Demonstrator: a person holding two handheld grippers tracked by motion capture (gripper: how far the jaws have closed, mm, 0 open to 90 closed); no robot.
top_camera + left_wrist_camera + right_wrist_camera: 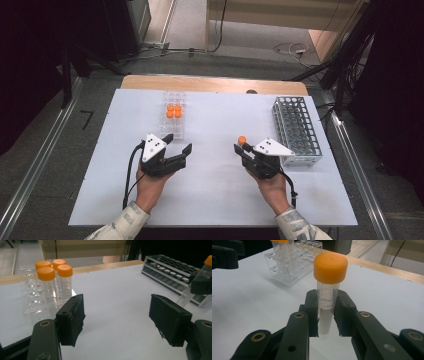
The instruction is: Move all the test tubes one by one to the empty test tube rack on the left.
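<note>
My right gripper (241,148) is shut on a clear tube with an orange cap (330,267), held upright just above the white table; the cap (242,140) shows at the jaw tips in the high view. My left gripper (180,143) stands open with nothing between its jaws, just in front of a clear rack (172,119) that holds several orange-capped tubes (53,272). The held tube (205,267) also appears at the right edge of the left gripper view.
A grey grid rack (296,130) with many empty holes stands at the right of the white table (215,195), right beside my right gripper. The wooden table edge (215,84) runs along the back. Cables lie on the floor beyond.
</note>
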